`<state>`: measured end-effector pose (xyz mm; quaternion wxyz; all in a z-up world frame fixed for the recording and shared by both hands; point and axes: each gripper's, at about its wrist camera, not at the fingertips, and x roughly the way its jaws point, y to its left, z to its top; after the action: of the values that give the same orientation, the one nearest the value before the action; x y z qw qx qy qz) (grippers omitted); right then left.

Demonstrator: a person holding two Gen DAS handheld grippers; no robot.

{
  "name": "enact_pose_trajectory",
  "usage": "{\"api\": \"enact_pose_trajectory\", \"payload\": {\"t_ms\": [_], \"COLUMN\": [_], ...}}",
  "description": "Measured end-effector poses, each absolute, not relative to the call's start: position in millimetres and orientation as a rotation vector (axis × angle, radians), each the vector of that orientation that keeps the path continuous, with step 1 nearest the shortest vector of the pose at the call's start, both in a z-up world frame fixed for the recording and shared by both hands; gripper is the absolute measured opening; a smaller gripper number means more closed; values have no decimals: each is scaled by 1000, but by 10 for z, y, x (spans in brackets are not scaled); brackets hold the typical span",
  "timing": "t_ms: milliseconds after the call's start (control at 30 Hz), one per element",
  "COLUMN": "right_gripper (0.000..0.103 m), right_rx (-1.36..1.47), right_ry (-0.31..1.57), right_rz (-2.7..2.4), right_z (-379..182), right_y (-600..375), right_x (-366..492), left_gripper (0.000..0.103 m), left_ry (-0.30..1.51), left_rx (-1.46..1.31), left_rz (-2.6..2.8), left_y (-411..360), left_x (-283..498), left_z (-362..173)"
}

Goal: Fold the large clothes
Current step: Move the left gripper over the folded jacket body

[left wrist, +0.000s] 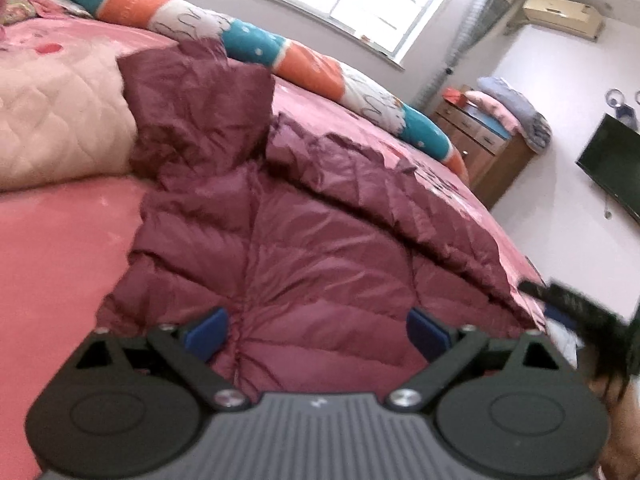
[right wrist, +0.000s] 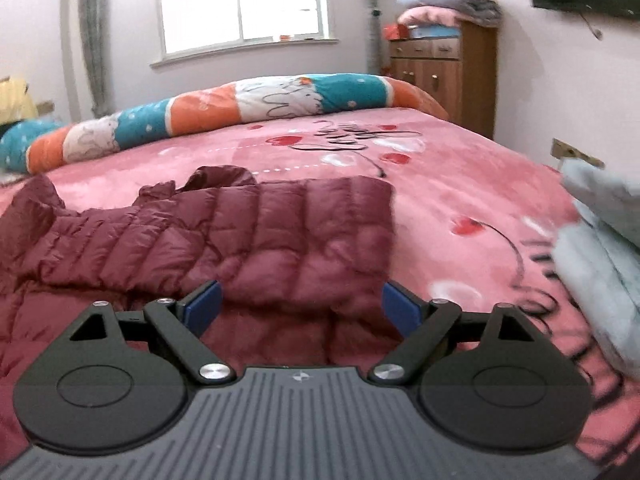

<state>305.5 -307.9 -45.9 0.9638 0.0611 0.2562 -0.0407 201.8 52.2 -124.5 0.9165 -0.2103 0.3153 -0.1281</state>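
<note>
A maroon quilted down jacket (left wrist: 304, 240) lies spread on a pink bedspread (left wrist: 52, 248). One part of it is folded across the body, and a sleeve or hood end (left wrist: 200, 104) rests against a pale pink quilt. My left gripper (left wrist: 316, 334) hovers over the jacket's near part, open, its blue pads clear of the cloth. In the right wrist view the jacket (right wrist: 256, 232) lies ahead and to the left, its folded-over sleeve running rightward. My right gripper (right wrist: 302, 312) stands wide open above the jacket's near edge, with nothing held.
A rolled teal, orange and white blanket (right wrist: 224, 108) lies along the bed's far side. A pale blue folded cloth (right wrist: 600, 248) sits at the bed's right edge. A wooden dresser (right wrist: 452, 68) with piled bedding stands by the window. A person's dark hair (left wrist: 592, 320) shows at right.
</note>
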Motion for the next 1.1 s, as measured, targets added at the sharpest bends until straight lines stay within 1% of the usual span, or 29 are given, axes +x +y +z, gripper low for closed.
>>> {"api": "enact_pose_trajectory", "payload": {"t_ms": [133, 267, 400, 500, 567, 633, 700, 867, 1100], "right_gripper": [103, 103, 103, 103, 103, 103, 103, 103, 103], "right_rx": [163, 178, 206, 237, 255, 255, 251, 310, 338], "right_ry": [512, 505, 563, 591, 611, 637, 655, 700, 732], "right_rz": [-116, -132, -98, -85, -54, -22, -16, 2, 15], "right_z": [-446, -447, -468, -481, -516, -546, -574, -621, -716], "right_y": [-3260, -3400, -3501, -3523, -3502, -3489, -3482, -3497, -3490], "right_x": [2858, 2897, 3043, 3075, 3075, 3145, 3192, 3283, 3420], "left_gripper": [96, 96, 96, 96, 96, 93, 86, 76, 60], "left_ry": [605, 554, 525, 508, 504, 494, 481, 476, 554], "left_rx": [-402, -353, -302, -289, -273, -254, -229, -199, -131], "left_rz": [-236, -241, -245, -243, -228, -212, -202, -168, -117], "left_y": [416, 189, -90, -271, -383, -469, -536, -618, -748], "left_x": [1854, 1761, 1842, 2007, 2154, 2321, 2511, 3054, 3710], "left_z": [-885, -446, -143, -40, -38, -78, -151, -462, -923]}}
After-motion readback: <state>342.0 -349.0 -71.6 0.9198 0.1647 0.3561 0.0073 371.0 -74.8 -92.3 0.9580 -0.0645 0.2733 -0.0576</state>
